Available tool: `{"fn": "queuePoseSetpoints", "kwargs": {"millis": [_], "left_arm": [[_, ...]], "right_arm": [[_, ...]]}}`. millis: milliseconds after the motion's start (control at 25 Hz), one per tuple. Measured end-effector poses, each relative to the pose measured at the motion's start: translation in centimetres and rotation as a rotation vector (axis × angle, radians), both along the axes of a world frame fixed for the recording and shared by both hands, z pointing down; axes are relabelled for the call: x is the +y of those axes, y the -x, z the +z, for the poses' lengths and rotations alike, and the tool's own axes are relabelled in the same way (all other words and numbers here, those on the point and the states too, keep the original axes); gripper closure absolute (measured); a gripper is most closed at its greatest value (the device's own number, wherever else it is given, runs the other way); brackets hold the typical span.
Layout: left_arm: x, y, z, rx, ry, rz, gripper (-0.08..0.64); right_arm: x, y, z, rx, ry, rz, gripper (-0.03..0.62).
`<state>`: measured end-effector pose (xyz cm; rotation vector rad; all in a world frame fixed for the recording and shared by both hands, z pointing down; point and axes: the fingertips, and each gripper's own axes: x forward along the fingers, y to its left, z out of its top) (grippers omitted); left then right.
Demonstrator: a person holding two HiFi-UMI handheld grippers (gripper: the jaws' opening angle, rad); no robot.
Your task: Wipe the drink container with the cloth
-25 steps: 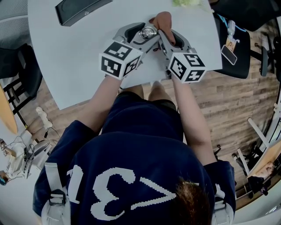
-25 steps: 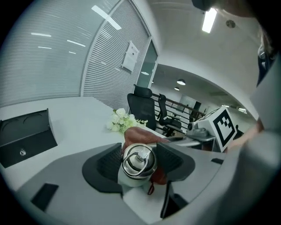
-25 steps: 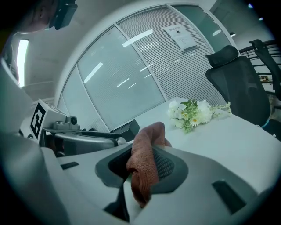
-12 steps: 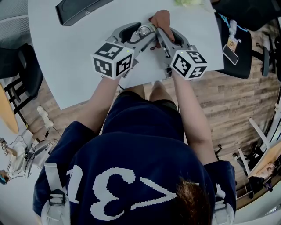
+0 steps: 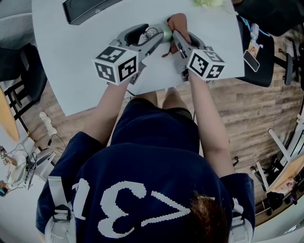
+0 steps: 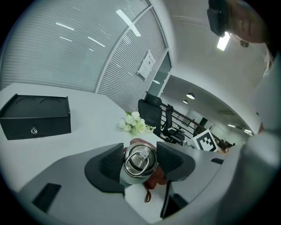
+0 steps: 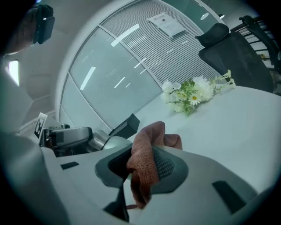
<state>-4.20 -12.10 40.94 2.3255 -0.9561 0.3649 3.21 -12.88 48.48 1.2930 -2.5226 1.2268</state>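
**Both 2 grippers loaded**

The left gripper has its jaws closed on the steel-lidded drink container, above the white desk. The right gripper pinches the rust-brown cloth just beside the container.

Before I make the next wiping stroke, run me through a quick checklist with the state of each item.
1. Left tool shut on the drink container: ok.
2. Right tool shut on the cloth: ok.
3. Lid on the container: ok.
4. Cloth actually pressing on the container: cannot tell, though they are close together.
5. Black box and flowers apart from both tools: ok.
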Motion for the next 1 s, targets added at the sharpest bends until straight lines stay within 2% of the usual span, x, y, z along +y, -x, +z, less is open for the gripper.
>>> {"fn": "queuePoseSetpoints", "kwargs": {"millis": [240, 400, 520, 600, 720, 1000], "left_arm": [[0.3, 1.1, 0.1, 0.030, 0.020, -0.025, 0.318], [0.0, 1.7, 0.1, 0.040, 0.027, -0.048, 0.318], [-0.2, 2.3, 0.1, 0.039, 0.026, -0.063, 0.321], [-0.4, 2.8, 0.1, 0.044, 0.032, -0.079, 0.321], [-0.8, 3.4, 0.1, 0.038, 0.033, -0.103, 0.324], [-1.4, 3.6, 0.1, 0.029, 0.032, -0.108, 0.327]], "right_arm": [[0.6, 1.9, -3.9, -0.167, -0.081, -0.038, 0.449], [1.4, 2.8, -5.7, -0.206, -0.126, -0.076, 0.476], [2.2, 4.1, -6.9, -0.178, -0.180, -0.133, 0.485], [2.2, 4.8, -6.6, -0.121, -0.192, -0.151, 0.486], [1.3, 4.0, -4.6, -0.066, -0.154, -0.104, 0.486], [-0.4, 1.5, -0.9, -0.045, -0.030, 0.009, 0.486]]}}
